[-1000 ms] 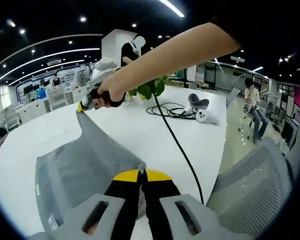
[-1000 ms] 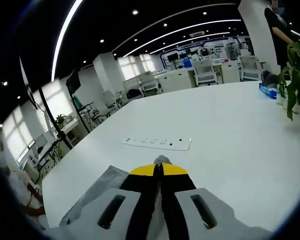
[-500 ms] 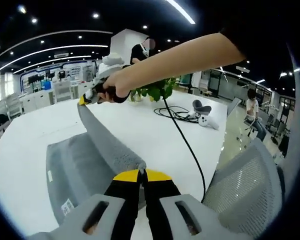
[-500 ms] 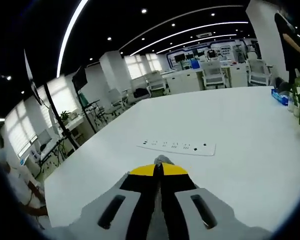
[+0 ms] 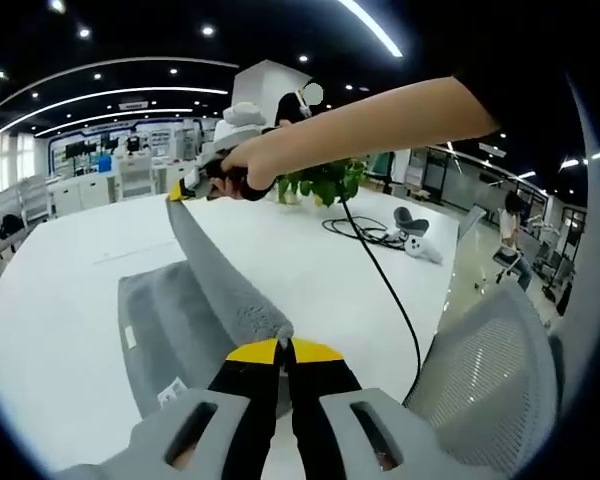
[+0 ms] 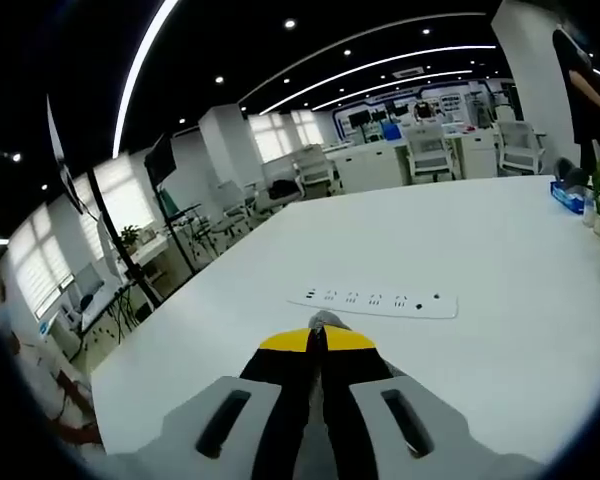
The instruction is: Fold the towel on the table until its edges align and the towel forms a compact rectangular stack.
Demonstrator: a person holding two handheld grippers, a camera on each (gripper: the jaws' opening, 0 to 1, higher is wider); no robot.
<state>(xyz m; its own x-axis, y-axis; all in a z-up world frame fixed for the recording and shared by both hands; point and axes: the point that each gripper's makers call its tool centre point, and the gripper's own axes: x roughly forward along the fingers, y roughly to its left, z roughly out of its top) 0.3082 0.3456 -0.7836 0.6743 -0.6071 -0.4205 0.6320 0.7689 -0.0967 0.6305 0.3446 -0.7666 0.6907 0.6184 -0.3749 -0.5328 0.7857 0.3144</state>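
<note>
"Where was the grey towel (image 5: 195, 300)?"

"Part of it lay on the white table (image 5: 310, 270). One edge was lifted and pulled tight above the table. The left gripper (image 5: 283, 345) was pinched tight on one corner. The right gripper (image 5: 183, 189) pinched the other corner, farther up the table."

"How would it handle?"

"It looked soft, light and floppy. It sagged wherever nobody held it. I think corners are the best place to grab."

"Anything else on the table?"

"A white power strip (image 6: 382, 300), a black cable (image 5: 370, 275) and a leafy plant (image 5: 320, 182)."
</note>
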